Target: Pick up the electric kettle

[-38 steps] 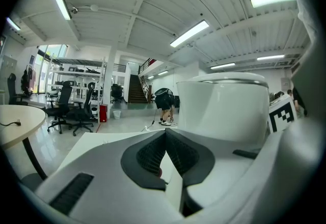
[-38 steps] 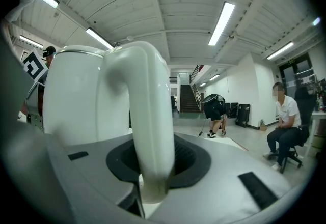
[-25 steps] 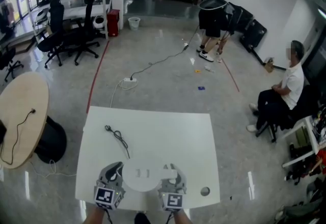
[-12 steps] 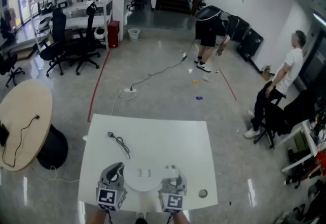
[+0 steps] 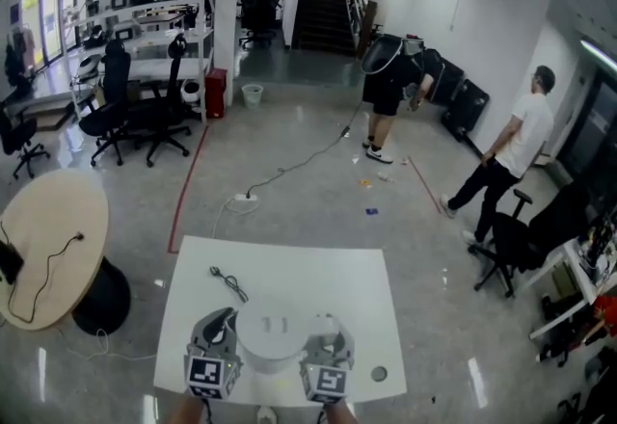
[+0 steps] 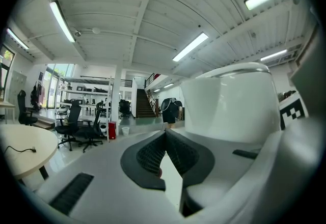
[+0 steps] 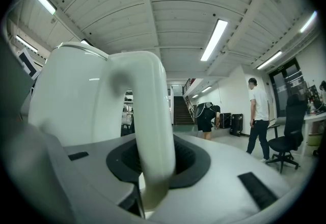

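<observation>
Kettle [image 5: 271, 333] underside hidden — clearance from table [image 5: 289, 268] indeterminate; round item [image 5: 378, 374] too small to identify.

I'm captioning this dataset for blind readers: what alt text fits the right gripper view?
The right hand-held gripper is clamped on the curved handle of a white electric kettle, whose body fills the left. Behind lies a bright hall with a standing person and an office chair.

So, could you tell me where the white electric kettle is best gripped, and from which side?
By its handle, from the person's side with the tool level: the handle is an upright loop standing clear of the kettle body, slim enough for the jaws. The right tool holds it so.
</observation>
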The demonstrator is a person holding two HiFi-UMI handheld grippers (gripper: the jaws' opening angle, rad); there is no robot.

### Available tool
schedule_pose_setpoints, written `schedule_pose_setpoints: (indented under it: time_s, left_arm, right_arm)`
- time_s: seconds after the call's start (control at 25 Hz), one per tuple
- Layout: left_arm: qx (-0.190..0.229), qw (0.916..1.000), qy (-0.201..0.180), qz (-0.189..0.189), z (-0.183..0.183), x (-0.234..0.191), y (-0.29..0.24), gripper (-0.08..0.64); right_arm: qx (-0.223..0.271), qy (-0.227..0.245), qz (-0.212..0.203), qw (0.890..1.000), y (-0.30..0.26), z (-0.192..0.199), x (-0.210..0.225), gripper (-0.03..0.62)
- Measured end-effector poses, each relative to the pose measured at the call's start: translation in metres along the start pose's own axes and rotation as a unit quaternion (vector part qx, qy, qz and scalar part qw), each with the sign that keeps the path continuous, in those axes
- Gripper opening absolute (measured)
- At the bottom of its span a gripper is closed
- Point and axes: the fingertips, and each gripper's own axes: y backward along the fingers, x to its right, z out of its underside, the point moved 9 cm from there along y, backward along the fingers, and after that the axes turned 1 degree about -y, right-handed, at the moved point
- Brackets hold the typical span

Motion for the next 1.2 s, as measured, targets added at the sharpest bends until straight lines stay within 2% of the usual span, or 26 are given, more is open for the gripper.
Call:
schedule_pose_setpoints:
  time_s: [0.2,0.68,1.2]
  left_arm:
    - [0.013,0.9998,-0.014,-0.002,-0.011,-0.003,-0.001,0.006]
    - [0.023,0.9996,-0.009,-0.012,-0.036,-0.004,-0.006,0.006]
    - [0.021,0.9997,-0.003,-0.016,-0.032,-0.004,-0.005,0.006]
  right_arm:
    - [0.010,0.003,0.003,1.000,-0.004,-0.016,-0.001,0.086]
    - [0.019,0.010,0.003,1.000,-0.013,-0.037,-0.001,0.086]
    - [0.015,0.013,0.003,1.000,-0.009,-0.034,-0.001,0.086]
